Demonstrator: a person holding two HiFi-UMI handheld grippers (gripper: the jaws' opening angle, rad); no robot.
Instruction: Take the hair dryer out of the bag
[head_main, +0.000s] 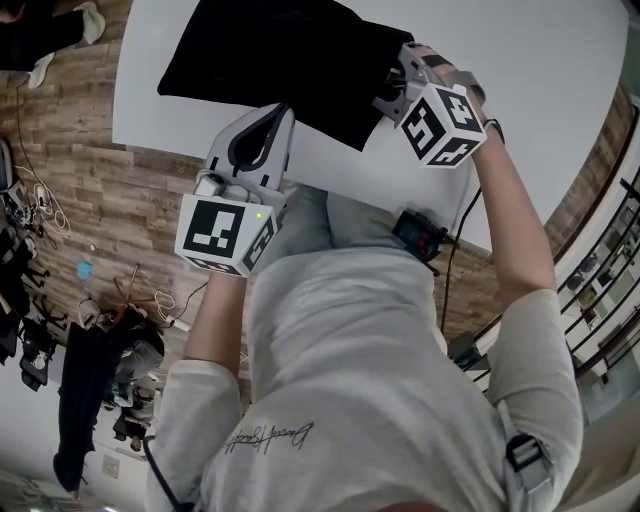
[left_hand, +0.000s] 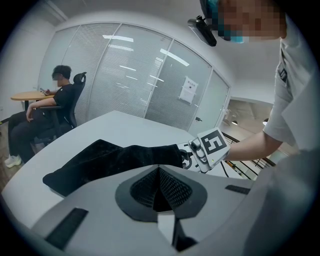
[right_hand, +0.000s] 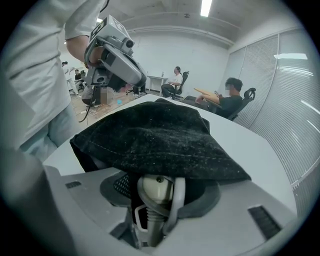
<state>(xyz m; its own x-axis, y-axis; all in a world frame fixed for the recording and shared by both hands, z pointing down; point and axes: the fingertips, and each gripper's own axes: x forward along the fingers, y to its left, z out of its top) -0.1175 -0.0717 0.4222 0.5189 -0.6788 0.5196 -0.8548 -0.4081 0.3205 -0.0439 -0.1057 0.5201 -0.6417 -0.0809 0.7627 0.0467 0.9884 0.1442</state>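
A black fabric bag (head_main: 280, 60) lies flat on the white table (head_main: 530, 60). My right gripper (head_main: 392, 82) is at the bag's open end, on its right side. In the right gripper view the bag (right_hand: 155, 132) drapes over the jaws. The cream handle end of the hair dryer (right_hand: 156, 192), with its ribbed cord collar, sits clamped between them. The rest of the dryer is hidden inside the bag. My left gripper (head_main: 273, 118) hovers at the table's near edge, beside the bag, its jaws shut on nothing. From there the bag (left_hand: 110, 157) stretches left of the right gripper (left_hand: 192, 157).
A person (left_hand: 55, 100) sits in an office chair by a round wooden table (left_hand: 30, 95) beyond the white table, in front of a glass wall (left_hand: 140, 75). Cables and clutter (head_main: 100, 330) lie on the wooden floor at left. A small black device (head_main: 420, 235) hangs at my waist.
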